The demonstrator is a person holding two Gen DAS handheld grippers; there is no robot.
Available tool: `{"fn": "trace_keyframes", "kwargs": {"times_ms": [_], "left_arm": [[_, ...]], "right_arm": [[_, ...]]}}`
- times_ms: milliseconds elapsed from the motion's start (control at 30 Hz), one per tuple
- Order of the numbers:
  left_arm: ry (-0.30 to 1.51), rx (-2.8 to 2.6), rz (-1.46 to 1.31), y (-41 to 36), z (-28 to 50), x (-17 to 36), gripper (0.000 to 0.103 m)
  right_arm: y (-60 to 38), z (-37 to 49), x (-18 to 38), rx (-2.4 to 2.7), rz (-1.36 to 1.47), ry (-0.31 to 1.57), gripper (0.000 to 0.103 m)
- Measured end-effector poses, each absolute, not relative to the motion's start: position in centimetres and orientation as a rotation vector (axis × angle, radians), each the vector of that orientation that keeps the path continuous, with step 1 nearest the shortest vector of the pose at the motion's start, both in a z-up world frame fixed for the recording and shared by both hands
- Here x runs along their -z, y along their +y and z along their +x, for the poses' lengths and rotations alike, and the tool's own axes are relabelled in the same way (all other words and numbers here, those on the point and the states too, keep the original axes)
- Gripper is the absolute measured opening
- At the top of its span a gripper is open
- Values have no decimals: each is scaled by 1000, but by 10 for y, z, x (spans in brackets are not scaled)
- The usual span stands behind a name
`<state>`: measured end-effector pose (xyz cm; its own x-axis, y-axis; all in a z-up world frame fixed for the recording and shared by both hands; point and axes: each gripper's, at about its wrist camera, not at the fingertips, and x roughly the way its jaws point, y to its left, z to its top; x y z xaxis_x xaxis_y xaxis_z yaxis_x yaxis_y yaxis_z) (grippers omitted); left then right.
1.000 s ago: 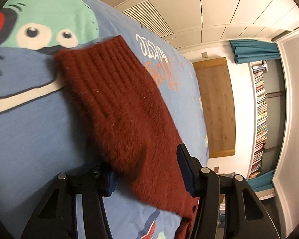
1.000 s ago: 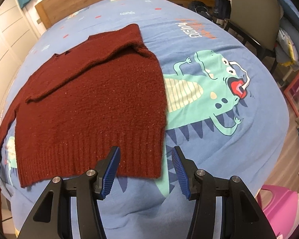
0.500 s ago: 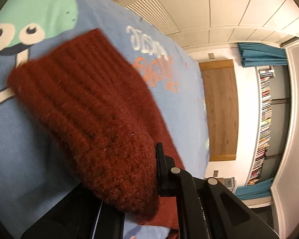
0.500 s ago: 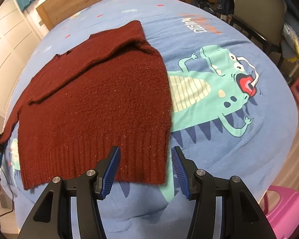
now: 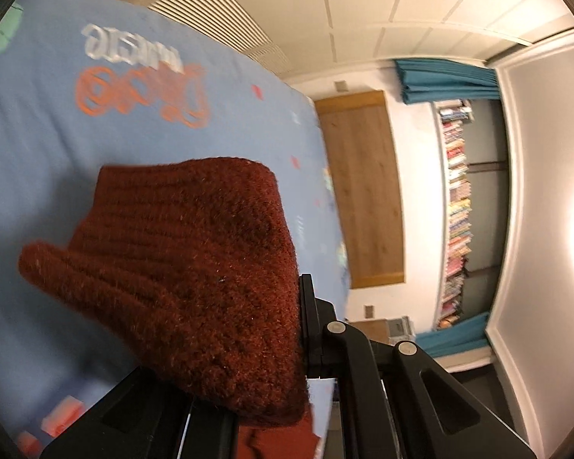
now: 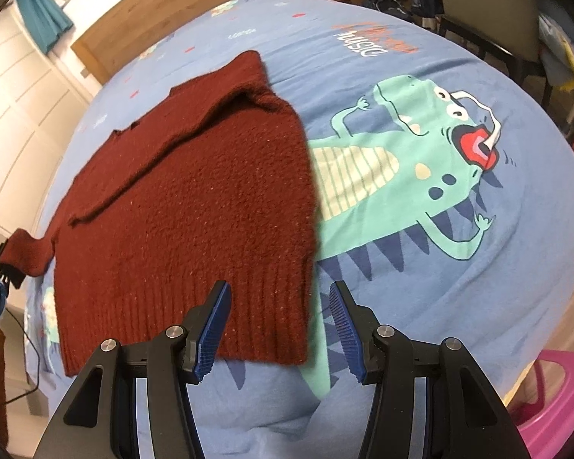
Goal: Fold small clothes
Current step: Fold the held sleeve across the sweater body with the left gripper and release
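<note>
A dark red knit sweater (image 6: 195,199) lies flat on the blue dinosaur bedspread (image 6: 421,267), one sleeve folded across its chest. My right gripper (image 6: 279,325) is open and empty, hovering just above the sweater's ribbed hem near its right corner. My left gripper (image 5: 248,375) is shut on the cuff of the other sleeve (image 5: 195,267), which bunches over the jaws and hides the left finger. That held sleeve (image 6: 25,252) also shows at the left edge of the right wrist view, lifted off the bed.
A wooden headboard (image 6: 172,11) stands at the far end of the bed. A chair (image 6: 490,15) with clothes is at the far right, a pink object (image 6: 555,394) on the floor at the lower right. White wardrobe doors (image 6: 19,95) stand left; a bookshelf (image 5: 457,210) shows beyond.
My left gripper closed on the sleeve cuff and lifted it, the cuff now bunched over the jaws. My right gripper moved slightly closer to the hem and stayed open.
</note>
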<state>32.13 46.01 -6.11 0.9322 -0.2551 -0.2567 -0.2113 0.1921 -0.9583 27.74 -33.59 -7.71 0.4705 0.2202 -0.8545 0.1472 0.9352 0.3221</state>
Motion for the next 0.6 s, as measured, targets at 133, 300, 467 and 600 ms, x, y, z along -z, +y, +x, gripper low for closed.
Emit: {"fn": "trace_keyframes", "kwargs": {"times_ms": [133,300,467,600], "left_arm": [[406,116,-1380,423,350,35,5],[435,221,-1349,372,389,8,5],[486,319,-1303,312,433,-15,5],[540,377,-1271,267,459,-20,5]], "right_arm": [[-347,273,79,-50,415,1072,55],[-361,267,79,-65,457,1041,55],[-376,261,78,-64,482,1018,55],[-392,256,77,-57,512,997,55]]}}
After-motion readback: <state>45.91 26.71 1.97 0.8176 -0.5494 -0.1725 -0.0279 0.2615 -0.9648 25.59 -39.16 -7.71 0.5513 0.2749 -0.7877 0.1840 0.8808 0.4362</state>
